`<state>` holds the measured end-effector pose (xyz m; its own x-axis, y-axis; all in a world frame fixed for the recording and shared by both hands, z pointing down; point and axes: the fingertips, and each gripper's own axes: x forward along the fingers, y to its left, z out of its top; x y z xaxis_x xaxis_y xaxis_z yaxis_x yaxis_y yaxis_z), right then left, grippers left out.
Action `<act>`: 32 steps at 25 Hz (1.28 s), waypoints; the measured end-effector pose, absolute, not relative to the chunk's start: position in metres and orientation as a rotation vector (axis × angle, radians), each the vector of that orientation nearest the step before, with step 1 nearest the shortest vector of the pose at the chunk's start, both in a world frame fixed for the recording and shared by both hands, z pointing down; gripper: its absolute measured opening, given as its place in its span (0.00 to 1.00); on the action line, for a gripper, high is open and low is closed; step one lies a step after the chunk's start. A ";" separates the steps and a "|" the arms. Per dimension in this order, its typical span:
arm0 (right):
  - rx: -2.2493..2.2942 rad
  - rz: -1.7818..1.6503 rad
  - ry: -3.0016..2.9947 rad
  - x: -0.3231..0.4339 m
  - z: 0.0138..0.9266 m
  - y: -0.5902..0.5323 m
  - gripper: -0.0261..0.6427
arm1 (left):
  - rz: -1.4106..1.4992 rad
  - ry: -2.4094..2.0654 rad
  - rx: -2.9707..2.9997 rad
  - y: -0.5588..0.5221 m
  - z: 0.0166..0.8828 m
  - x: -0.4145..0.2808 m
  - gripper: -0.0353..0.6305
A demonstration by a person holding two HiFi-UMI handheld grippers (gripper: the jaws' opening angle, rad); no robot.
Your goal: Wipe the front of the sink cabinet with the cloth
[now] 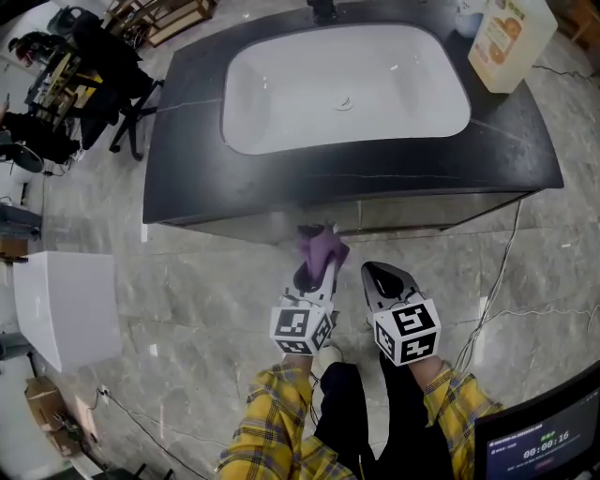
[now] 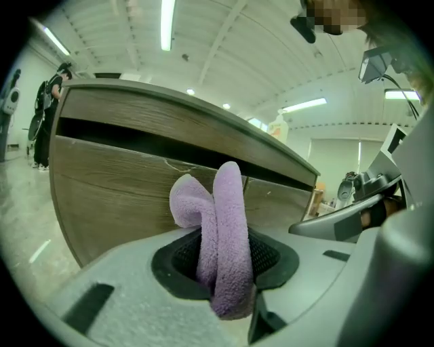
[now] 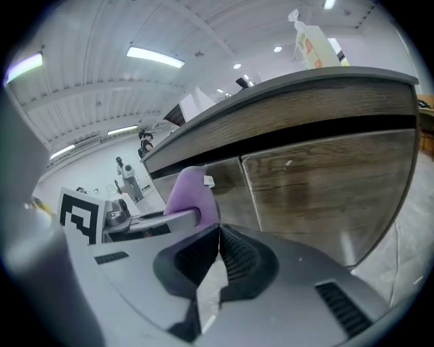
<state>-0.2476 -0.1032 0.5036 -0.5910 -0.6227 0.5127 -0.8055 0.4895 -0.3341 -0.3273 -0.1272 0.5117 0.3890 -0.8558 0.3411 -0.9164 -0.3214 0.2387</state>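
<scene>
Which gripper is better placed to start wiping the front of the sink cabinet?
The left gripper: it is shut on the purple cloth, facing the cabinet front. The right gripper is shut, empty.

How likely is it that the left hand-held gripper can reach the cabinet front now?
Probably yes: the left hand-held gripper, shut on the cloth, faces the cabinet front with nothing between them.

Cabinet front [image 1: 422,214] mostly hidden under countertop [image 1: 187,169] overhang in head view. Bottle [image 1: 511,37], faucet [image 1: 323,9] cut by top edge; monitor [image 1: 544,439] by bottom corner. Cloth [image 2: 227,237] lower end buried between left gripper [image 2: 224,268] jaws.
</scene>
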 end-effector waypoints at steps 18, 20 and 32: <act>1.012 0.769 -2.425 -0.375 0.525 -0.069 0.05 | 0.232 -1.686 2.141 -0.086 0.532 -0.474 0.22; 0.997 0.766 -2.424 -0.386 0.528 -0.069 0.05 | 0.237 -1.697 2.127 -0.085 0.537 -0.490 0.22; 0.962 0.766 -2.379 -0.417 0.558 -0.073 0.05 | 0.285 -1.881 2.001 -0.102 0.571 -0.590 0.22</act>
<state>-0.4173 -0.0726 0.5577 -0.6498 -0.4765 0.5922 -0.7326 0.6003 -0.3209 -0.5904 -0.1019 0.5713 0.0844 -0.9139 0.3972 -0.9905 -0.0336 0.1331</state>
